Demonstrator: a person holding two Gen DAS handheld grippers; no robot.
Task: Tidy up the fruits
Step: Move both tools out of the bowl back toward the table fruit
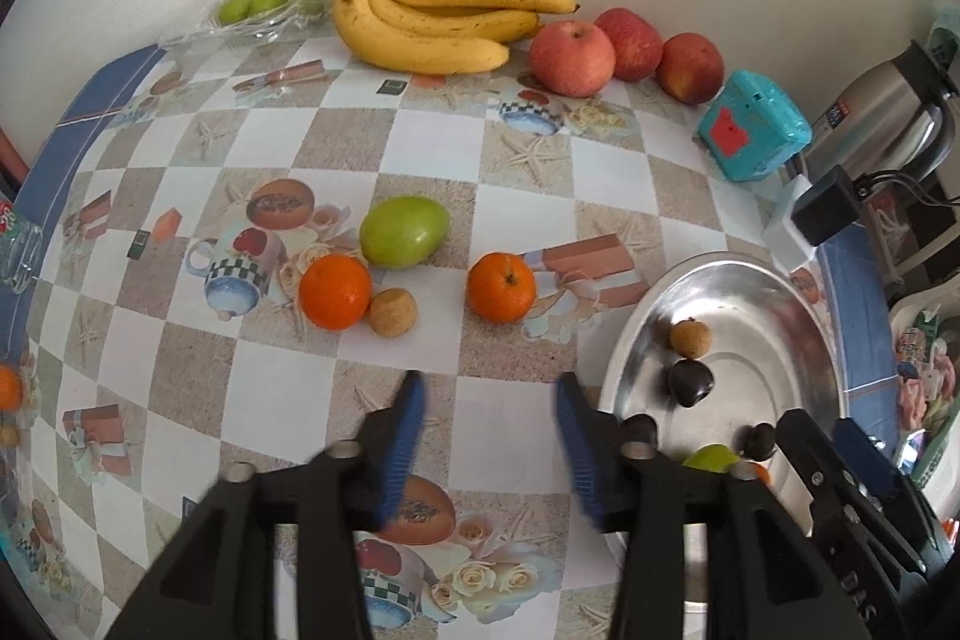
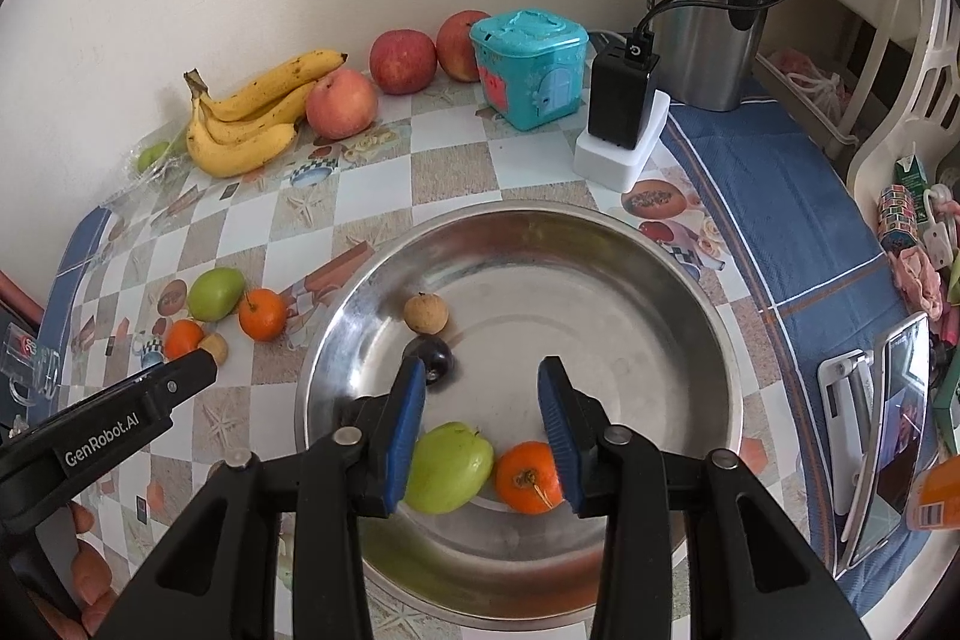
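Right wrist view: steel bowl (image 2: pixel 600 244) holds a green fruit (image 2: pixel 447 466), an orange (image 2: pixel 528 475), a tan round fruit (image 2: pixel 426 313) & a dark one (image 2: pixel 435 355). Right gripper (image 2: pixel 480 400) hangs over the bowl, fingers wide apart, nothing held; green fruit & orange lie just below, between them. Left gripper (image 1: pixel 489 406) also spread wide, empty, over the tablecloth (image 1: pixel 420 148); two oranges (image 1: pixel 501 286) & a green fruit (image 1: pixel 403 231) ahead of it.
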